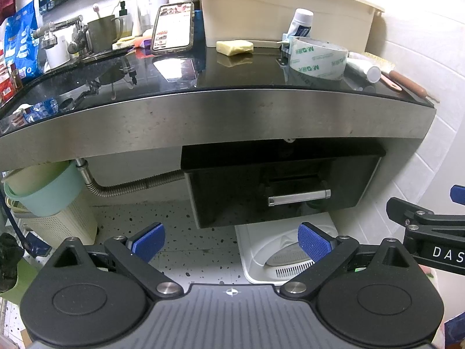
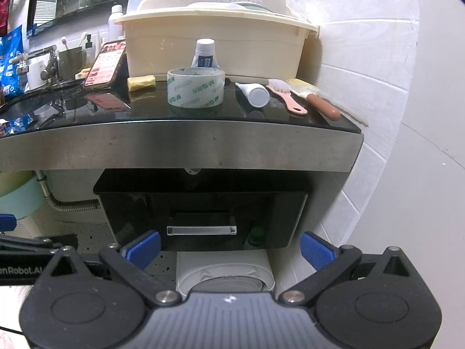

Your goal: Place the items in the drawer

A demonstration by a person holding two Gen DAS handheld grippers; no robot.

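Observation:
A black drawer (image 1: 279,192) with a silver handle (image 1: 299,197) hangs shut under the steel-edged counter; it also shows in the right wrist view (image 2: 203,218), with its handle (image 2: 202,229). On the counter lie a tape roll (image 1: 318,58) (image 2: 195,87), a yellow soap bar (image 1: 234,47) (image 2: 141,82), a lying white tube (image 1: 364,68) (image 2: 253,92), a pink brush (image 2: 286,96) and a brown-handled brush (image 2: 315,99). My left gripper (image 1: 231,241) is open and empty, below the drawer. My right gripper (image 2: 231,250) is open and empty, in front of the drawer.
A cream dish bin (image 1: 279,8) (image 2: 215,49) stands at the counter's back, with a standing tube (image 2: 205,53) before it. A phone (image 1: 173,27) leans beside it. Sink and tap (image 1: 61,33) are left. A white appliance (image 1: 279,253) sits on the floor below the drawer. A white wall (image 2: 392,116) is right.

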